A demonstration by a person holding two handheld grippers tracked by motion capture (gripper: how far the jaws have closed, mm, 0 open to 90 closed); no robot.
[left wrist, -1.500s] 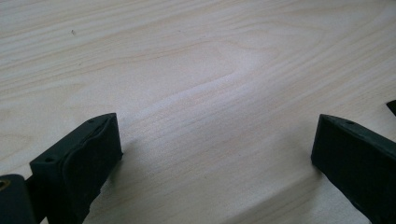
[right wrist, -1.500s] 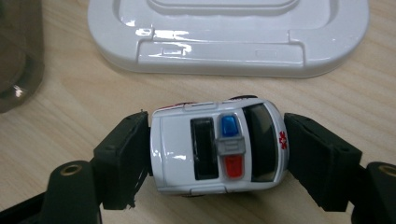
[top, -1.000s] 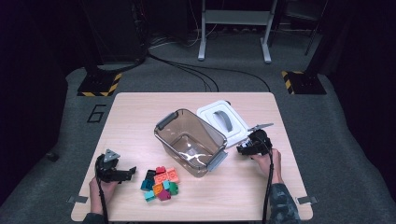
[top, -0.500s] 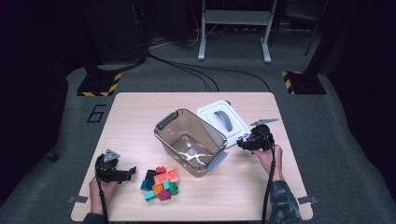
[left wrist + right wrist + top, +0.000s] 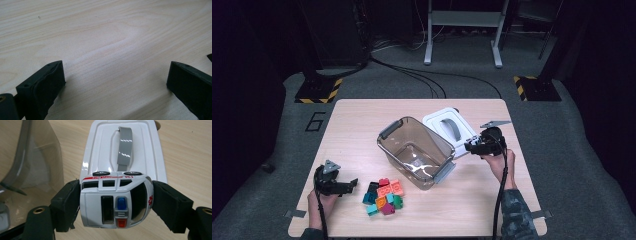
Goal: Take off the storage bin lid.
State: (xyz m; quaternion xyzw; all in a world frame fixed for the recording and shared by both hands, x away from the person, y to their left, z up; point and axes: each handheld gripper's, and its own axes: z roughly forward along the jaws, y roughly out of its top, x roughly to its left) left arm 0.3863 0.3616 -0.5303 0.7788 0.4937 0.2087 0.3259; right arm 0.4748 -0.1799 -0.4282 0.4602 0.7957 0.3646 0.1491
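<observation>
A white toy ambulance [image 5: 110, 202] with a blue roof light lies on its side between the pads of my right gripper [image 5: 116, 195], which is shut on it front to back. In the high view that gripper [image 5: 473, 147] hovers at the right of the table, just beside the white lid [image 5: 447, 126] with its grey handle [image 5: 125, 147]. A clear brown bin [image 5: 414, 150] stands tilted in the middle of the table. My left gripper [image 5: 351, 184] rests at the front left, open, with bare wood between its jaws [image 5: 115, 82].
A pile of several coloured blocks [image 5: 384, 196] lies just right of the left gripper, in front of the bin. The wooden table [image 5: 357, 120] has free room along its back left. Cables and stands sit on the dark floor behind it.
My right gripper has risen with the ambulance held in it, drifting slightly toward the back right. The left gripper has stayed where it was.
</observation>
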